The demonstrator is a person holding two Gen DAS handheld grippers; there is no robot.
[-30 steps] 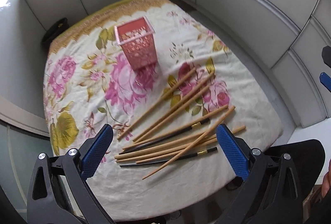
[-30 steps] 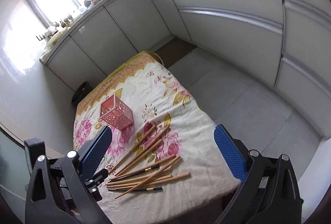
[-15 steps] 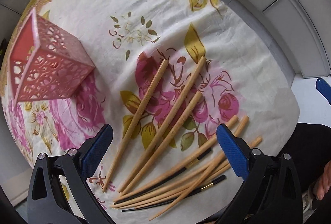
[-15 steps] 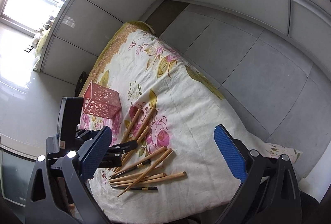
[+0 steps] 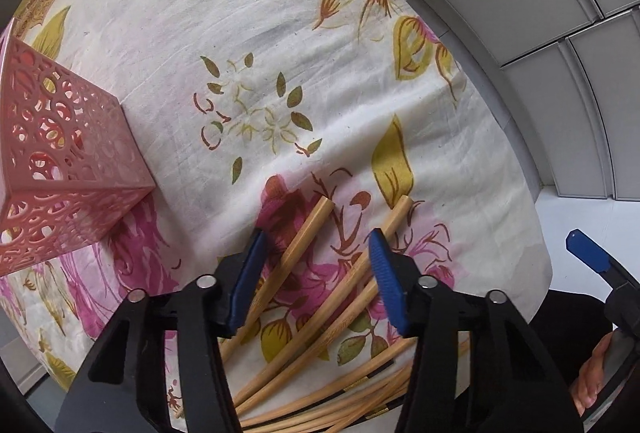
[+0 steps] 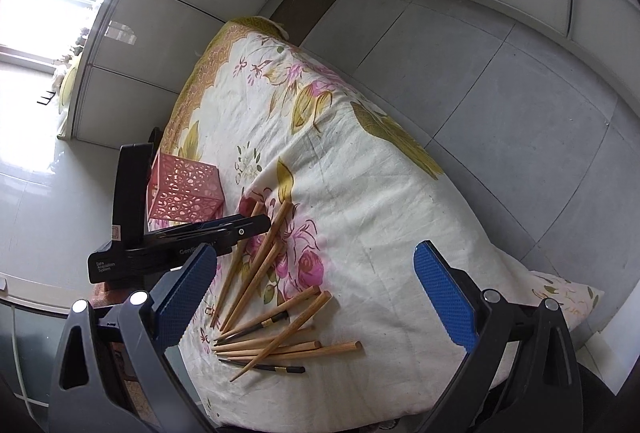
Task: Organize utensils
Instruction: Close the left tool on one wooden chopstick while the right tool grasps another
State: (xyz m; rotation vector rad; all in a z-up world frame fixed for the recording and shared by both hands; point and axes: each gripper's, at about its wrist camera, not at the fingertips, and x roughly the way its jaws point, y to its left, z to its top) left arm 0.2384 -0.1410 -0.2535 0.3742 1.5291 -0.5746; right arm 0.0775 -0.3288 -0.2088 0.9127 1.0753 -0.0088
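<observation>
Several wooden chopsticks (image 6: 272,317), and two dark ones with gold bands, lie fanned on the floral tablecloth (image 5: 280,33). A pink openwork holder (image 5: 60,169) stands upright to their left, also in the right wrist view (image 6: 186,193). My left gripper (image 5: 316,273) points straight down over the upper ends of the fan. Its jaws are closing, with the leftmost chopstick (image 5: 308,233) between them beside the left pad, and no pad presses on it. From the side, the left gripper (image 6: 240,229) hangs just above the sticks. My right gripper (image 6: 316,293) is open and holds nothing, above the table's near end.
The cloth-covered table is small, with its edges close on all sides. Grey floor tiles (image 6: 500,105) lie to the right and white cabinets (image 6: 168,33) behind. A right gripper finger (image 5: 588,253) and a hand (image 5: 592,385) show at the left wrist view's right edge.
My left gripper dropped close over the chopsticks and its jaws narrowed around the leftmost ones. My right gripper sank nearer the table and tilted further down.
</observation>
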